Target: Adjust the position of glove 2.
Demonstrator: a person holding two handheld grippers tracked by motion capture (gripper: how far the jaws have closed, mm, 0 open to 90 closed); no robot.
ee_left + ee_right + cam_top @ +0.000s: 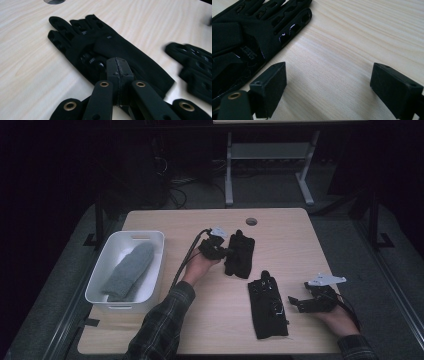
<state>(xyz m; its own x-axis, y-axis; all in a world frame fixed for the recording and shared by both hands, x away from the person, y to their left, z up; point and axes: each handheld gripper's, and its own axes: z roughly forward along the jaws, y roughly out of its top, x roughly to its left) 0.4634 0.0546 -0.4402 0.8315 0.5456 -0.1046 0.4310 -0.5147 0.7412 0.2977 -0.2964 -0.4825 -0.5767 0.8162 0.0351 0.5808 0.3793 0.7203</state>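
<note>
A black glove (pixel 240 252) (pixel 112 45) lies near the middle of the wooden table, fingers pointing away from me. My left gripper (pixel 222 251) (pixel 117 62) is at its left edge, jaws pressed together with their tips on the bunched fabric near the palm. A second black glove (pixel 267 305) (pixel 195 65) (pixel 244 37) lies flat nearer the front edge. To the right of that glove, my right gripper (pixel 295 302) (pixel 328 75) rests low over bare wood, jaws wide apart with nothing between them.
A white tub (pixel 100 275) stands at the table's left side with a grey mitten (pixel 130 270) inside. A round cable hole (pixel 251 221) is near the far edge. Dark floor and a metal desk frame (pixel 229 170) lie beyond.
</note>
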